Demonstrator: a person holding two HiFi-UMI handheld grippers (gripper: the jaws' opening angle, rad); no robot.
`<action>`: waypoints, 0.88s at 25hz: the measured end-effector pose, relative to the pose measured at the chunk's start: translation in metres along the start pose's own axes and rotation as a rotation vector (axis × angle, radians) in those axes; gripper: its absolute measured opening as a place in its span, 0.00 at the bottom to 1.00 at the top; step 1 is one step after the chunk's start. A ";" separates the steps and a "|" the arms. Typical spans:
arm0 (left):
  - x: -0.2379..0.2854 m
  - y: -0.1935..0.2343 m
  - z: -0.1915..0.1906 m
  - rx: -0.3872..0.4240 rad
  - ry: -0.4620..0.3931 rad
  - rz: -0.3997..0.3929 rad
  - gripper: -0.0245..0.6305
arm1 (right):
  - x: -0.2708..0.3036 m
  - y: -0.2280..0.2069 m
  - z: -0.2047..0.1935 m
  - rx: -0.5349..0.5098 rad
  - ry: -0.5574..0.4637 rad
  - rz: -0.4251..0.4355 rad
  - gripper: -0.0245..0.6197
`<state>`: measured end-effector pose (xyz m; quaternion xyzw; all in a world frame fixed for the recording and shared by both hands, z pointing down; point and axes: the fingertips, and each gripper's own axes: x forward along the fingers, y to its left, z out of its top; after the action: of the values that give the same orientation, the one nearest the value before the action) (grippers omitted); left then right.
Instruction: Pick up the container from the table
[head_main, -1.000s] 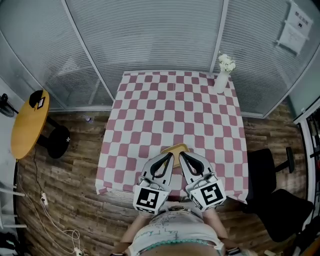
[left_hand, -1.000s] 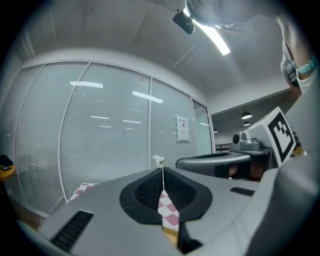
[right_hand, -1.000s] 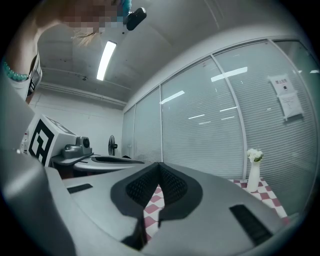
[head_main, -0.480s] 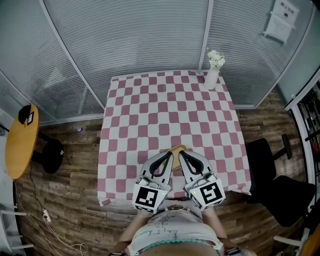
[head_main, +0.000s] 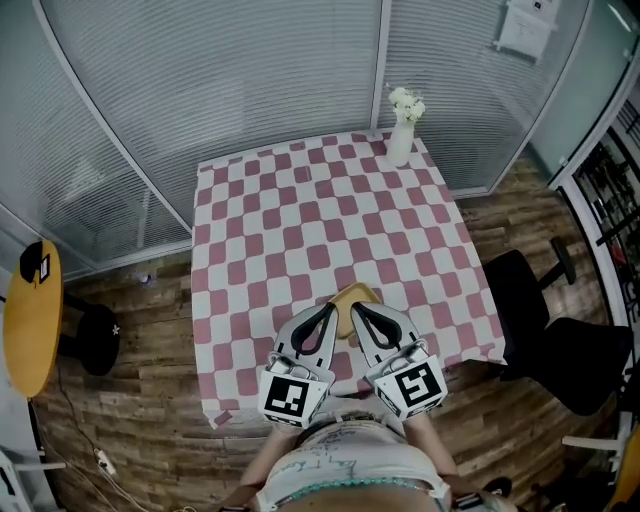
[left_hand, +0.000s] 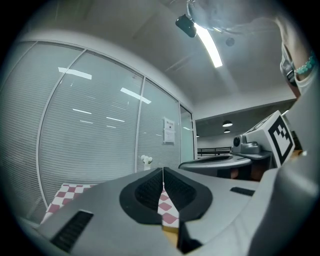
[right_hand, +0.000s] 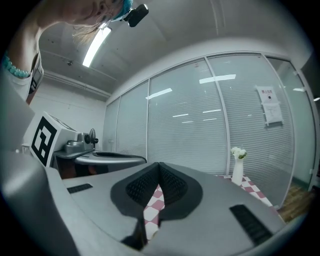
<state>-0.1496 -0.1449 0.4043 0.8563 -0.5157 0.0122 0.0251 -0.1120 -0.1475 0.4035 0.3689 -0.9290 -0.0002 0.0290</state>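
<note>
A tan, shallow container sits on the pink-and-white checked table near its front edge, partly hidden by my two grippers. My left gripper lies at the container's left side, my right gripper at its right side, both pointing away from me. In the left gripper view the left gripper is shut with nothing between its pads, and a sliver of the container shows below. In the right gripper view the right gripper is also shut and empty.
A white vase with flowers stands at the table's far right corner. Glass partition walls with blinds run behind the table. A black office chair stands to the right, and a round yellow side table with a black stool to the left.
The head view has swung, so the table now sits further left and turned. Both grippers stay shut on either side of the container and have edged slightly across the table.
</note>
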 end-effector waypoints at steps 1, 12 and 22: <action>0.002 0.000 -0.001 0.000 -0.005 -0.007 0.06 | 0.000 0.000 0.000 -0.002 0.000 -0.003 0.03; 0.022 0.001 -0.007 -0.018 0.023 0.005 0.06 | 0.007 -0.021 0.002 -0.007 -0.007 0.010 0.03; 0.036 0.005 -0.018 -0.025 0.058 0.014 0.06 | 0.010 -0.035 0.000 -0.003 0.002 0.007 0.03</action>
<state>-0.1377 -0.1778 0.4243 0.8515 -0.5210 0.0307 0.0504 -0.0956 -0.1796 0.4032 0.3654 -0.9303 -0.0010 0.0307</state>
